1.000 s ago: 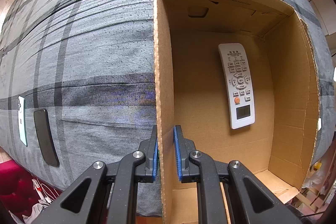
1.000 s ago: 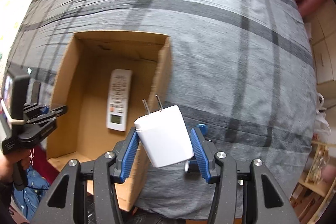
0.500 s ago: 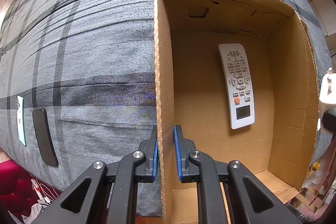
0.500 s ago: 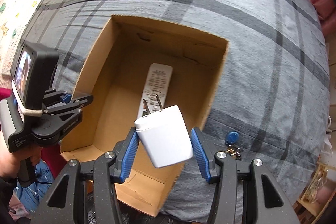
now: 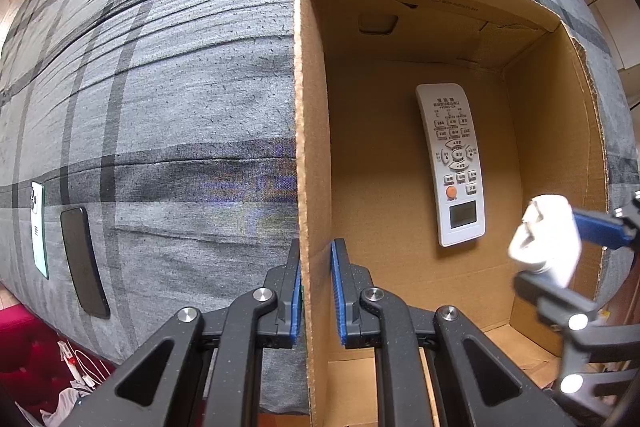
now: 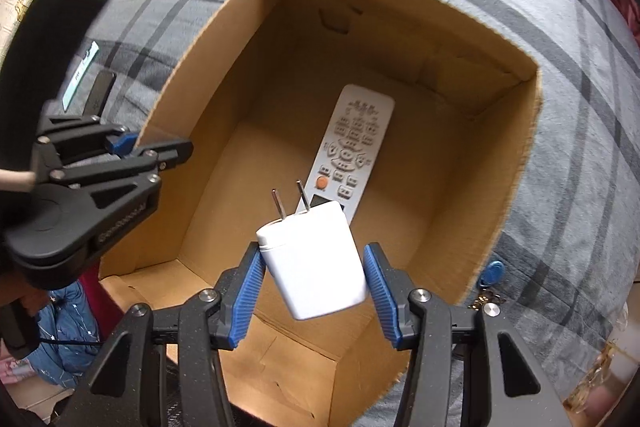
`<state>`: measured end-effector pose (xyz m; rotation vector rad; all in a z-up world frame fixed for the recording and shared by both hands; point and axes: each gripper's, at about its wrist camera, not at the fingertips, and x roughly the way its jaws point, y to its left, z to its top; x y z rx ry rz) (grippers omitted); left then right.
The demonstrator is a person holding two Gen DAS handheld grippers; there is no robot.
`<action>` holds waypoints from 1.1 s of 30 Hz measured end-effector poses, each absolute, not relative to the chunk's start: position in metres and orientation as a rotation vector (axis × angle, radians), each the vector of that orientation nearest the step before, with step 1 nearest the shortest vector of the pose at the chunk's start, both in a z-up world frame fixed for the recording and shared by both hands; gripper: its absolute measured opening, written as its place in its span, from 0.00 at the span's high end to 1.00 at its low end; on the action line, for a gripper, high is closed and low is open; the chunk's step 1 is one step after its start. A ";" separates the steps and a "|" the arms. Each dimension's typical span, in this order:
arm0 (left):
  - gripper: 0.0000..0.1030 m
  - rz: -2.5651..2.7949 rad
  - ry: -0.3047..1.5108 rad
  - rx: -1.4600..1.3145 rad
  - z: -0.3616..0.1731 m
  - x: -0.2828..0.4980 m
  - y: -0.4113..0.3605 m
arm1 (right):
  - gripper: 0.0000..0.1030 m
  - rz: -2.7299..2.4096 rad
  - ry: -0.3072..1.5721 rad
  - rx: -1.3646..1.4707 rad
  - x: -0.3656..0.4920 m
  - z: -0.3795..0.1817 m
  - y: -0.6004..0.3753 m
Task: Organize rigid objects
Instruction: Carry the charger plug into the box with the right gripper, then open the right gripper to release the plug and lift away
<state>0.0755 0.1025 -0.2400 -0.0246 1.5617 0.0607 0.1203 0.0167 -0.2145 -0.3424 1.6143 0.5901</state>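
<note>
Left tongs: pressed together on the near wall of the cardboard box, one blue pad outside and one inside, pinning the box in place on the grey plaid bedcover.

Right tongs: half spread and pinching the white plug adapter by its two flat sides; the pads are bearing on the casing, and the two metal prongs are pointing away from the tongs, toward the box floor.

Adapter, position: hanging over the open box, above the near end of the white remote control, which is lying flat on the floor ahead of the right tongs.

Adapter, handling (judged): a small, stiff plastic block, probably light; the glossy casing is likely slippery, so the ribbed pads are gripping best across the broad faces, well back from the prongs. It is sitting slightly tilted in the grip, so a loosening hold could let it twist.

Step in hand (judged): carrying the adapter into the box for release beside the remote.

Outside the box: a dark phone and a pale green phone are lying left of the left tongs; a blue key fob with keys is lying just right of the right tongs.
</note>
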 end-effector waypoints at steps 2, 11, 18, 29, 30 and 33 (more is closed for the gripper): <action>0.87 0.060 1.562 -0.026 -0.240 0.076 0.103 | 0.47 0.594 1.624 -0.349 0.118 -0.222 0.020; 0.87 0.061 1.558 -0.029 -0.240 0.074 0.104 | 0.47 0.580 1.676 -0.327 0.107 -0.249 0.020; 0.87 0.061 1.559 -0.028 -0.240 0.074 0.104 | 0.47 0.575 1.731 -0.319 0.092 -0.269 0.019; 0.87 0.061 1.561 -0.024 -0.242 0.075 0.105 | 0.46 0.574 1.746 -0.337 0.086 -0.285 0.021; 0.87 0.061 1.561 -0.023 -0.242 0.075 0.105 | 0.46 0.570 1.746 -0.336 0.087 -0.285 0.021; 0.87 0.060 1.562 -0.024 -0.242 0.075 0.105 | 0.46 0.570 1.743 -0.333 0.080 -0.282 0.028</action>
